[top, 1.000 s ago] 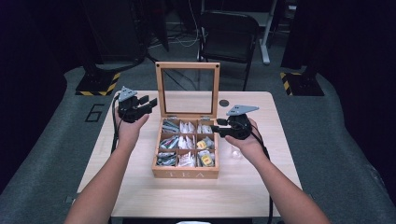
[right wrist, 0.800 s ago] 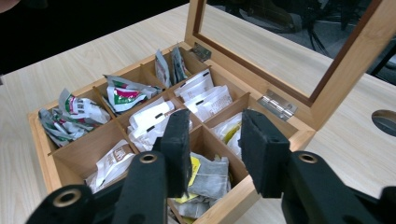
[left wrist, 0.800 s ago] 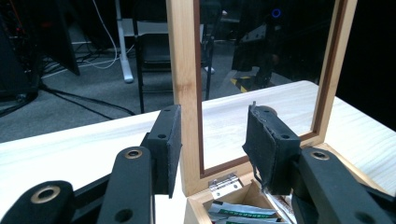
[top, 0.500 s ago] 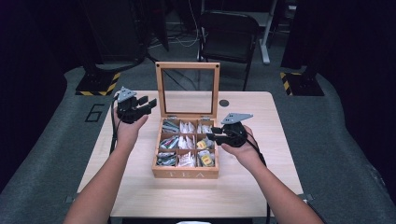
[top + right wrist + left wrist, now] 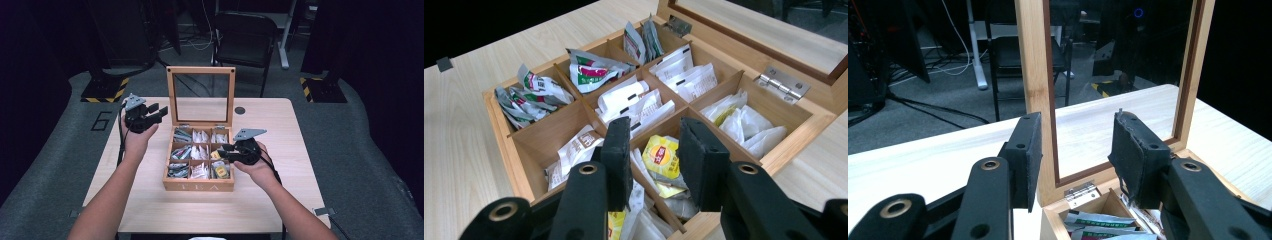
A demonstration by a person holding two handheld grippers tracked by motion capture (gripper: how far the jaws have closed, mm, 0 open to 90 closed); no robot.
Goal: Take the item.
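Observation:
A wooden tea box point(image 5: 200, 186) stands mid-table with its glass lid point(image 5: 200, 70) upright, and its compartments hold tea bags. My left gripper point(image 5: 161, 112) hovers at the lid's left edge. In the left gripper view its jaws point(image 5: 1075, 122) stand apart in front of the lid frame point(image 5: 1035, 60), with nothing pressed between them. My right gripper point(image 5: 221, 150) hangs over the box's right column. Its jaws point(image 5: 656, 132) have just been closing. A yellow tea bag point(image 5: 661, 155) in the middle right compartment lies below and between them, and the pads are not pressing on it.
The light wooden table point(image 5: 150, 200) has bare room on both sides of the box and in front of it. A small black round mark point(image 5: 240, 110) sits behind the box at the right. A black chair point(image 5: 245, 35) stands beyond the far edge.
My right gripper has come down and in towards the box, from beside its right rim to over the right compartments, and its jaws are narrower. The left gripper has kept still.

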